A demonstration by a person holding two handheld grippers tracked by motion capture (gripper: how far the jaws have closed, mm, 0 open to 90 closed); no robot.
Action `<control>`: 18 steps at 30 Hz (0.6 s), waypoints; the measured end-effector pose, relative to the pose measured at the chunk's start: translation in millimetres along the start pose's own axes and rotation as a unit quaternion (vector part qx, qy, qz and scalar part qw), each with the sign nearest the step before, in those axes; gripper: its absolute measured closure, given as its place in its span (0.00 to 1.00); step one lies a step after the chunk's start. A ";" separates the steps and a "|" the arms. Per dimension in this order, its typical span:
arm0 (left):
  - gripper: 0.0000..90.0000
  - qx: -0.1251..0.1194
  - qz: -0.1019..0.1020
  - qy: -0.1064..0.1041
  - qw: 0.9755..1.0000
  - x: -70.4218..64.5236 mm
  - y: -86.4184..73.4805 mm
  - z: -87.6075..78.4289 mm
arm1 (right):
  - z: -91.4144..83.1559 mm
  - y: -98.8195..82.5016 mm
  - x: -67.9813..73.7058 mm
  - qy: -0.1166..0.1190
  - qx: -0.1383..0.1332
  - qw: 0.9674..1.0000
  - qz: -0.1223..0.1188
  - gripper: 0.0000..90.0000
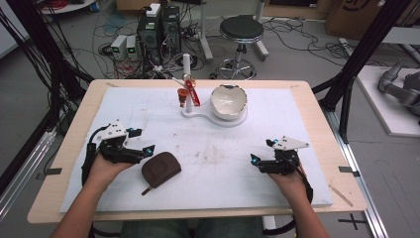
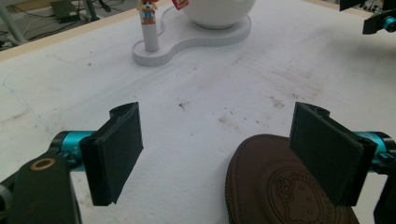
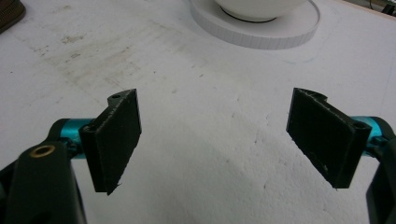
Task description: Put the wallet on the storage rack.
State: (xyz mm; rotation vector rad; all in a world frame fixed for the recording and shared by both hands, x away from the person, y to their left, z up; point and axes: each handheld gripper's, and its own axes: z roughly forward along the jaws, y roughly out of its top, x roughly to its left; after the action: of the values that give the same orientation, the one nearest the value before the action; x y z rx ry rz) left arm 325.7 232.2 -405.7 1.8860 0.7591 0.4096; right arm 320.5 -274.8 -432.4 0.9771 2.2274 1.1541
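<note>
Left gripper (image 2: 217,154) hovers, jaws wide apart, just beside the brown leather pouch (image 1: 160,168) lying flat near the table's front edge, which looks light, soft and floppy, best pinched across its stitched rim

Brown pouch (image 2: 280,186), left gripper view: round embossed emblem on its top face showing a cartoon figure ringed by small lettering; the lettering is too blurred to read. Red tag (image 1: 192,94) hanging at the white stand (image 1: 198,112), high view: any marking on it is too small to make out. No other text, brand or number is legible.
</note>
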 end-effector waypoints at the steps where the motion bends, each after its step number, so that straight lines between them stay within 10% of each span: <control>1: 0.19 0.000 0.000 0.000 1.000 -0.4 -0.6 -1.4 | 1.2 0.6 0.6 0.002 0.000 1.000 -0.002 0.20; 18: 0.19 0.025 -0.002 -0.024 0.999 -23.3 -24.3 -16.4 | 5.2 3.3 2.9 0.005 0.000 1.000 -0.006 0.20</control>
State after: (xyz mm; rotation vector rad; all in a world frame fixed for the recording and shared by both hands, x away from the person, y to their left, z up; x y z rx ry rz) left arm 291.0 234.9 -419.4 1.9344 0.7474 0.3444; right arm 323.3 -268.7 -432.6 0.9587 2.2388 1.1557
